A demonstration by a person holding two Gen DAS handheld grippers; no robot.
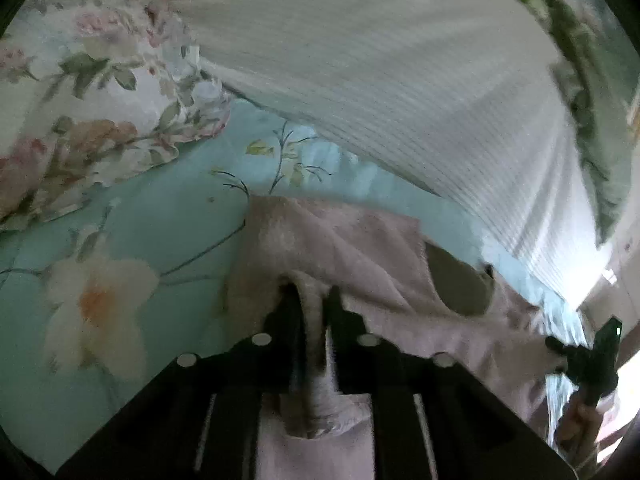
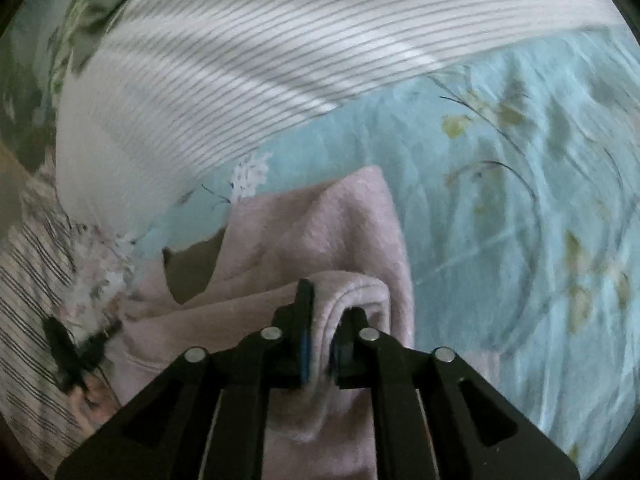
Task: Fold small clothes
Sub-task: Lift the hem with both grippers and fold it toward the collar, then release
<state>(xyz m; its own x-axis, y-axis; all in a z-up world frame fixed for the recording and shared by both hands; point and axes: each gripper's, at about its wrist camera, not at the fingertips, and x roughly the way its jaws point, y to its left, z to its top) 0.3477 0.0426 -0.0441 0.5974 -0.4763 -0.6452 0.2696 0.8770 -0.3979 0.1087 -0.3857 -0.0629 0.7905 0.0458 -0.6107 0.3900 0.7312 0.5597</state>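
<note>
A pale pink fleece garment [image 1: 340, 240] [image 2: 320, 220] lies on a teal bedsheet, with a dark neck opening [image 1: 460, 288] showing. In the left wrist view my left gripper [image 1: 314, 300] has a rolled fold of the pink cloth filling the narrow gap between its fingers. In the right wrist view my right gripper [image 2: 328, 300] pinches a folded edge of the same garment against its blue pad. Each gripper shows small in the other's view, the right one [image 1: 592, 360] at the far right and the left one [image 2: 76, 348] at the far left, each with a hand behind it.
The teal floral bedsheet [image 1: 160, 220] [image 2: 500, 200] spreads around the garment. A white ribbed, striped blanket [image 1: 360, 60] [image 2: 240, 60] lies just beyond it. A floral pillow [image 1: 80, 120] sits at the upper left. A black-and-white striped cloth [image 2: 32, 280] lies at the far left.
</note>
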